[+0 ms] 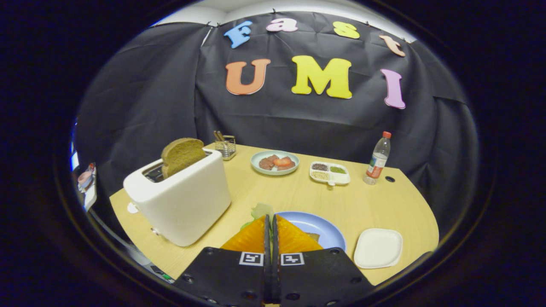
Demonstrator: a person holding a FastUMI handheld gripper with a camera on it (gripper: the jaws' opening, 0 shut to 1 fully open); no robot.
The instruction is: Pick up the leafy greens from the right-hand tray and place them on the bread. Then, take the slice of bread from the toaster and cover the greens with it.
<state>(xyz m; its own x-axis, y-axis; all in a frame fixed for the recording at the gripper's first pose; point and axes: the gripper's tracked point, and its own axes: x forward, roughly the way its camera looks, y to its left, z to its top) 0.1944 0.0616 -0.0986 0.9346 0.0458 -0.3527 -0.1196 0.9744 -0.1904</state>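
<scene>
Your gripper (271,221): fingers drawn together with only a thin slit between them, leafy greens (261,210) pinched at the tips and poking out just ahead. Directly under and beyond the tips: blue plate (318,225), where a bit of bread (313,236) peeks out beside your right finger. Right of the plate: white square tray (378,248). Left of your fingers: white toaster (181,198) with a brown slice of bread (181,155) standing up out of its slot. Farther back on the wooden table (294,196): round plate of meat (275,162), divided dish of seeds (329,172), water bottle (377,160), small wire holder (225,146).
</scene>
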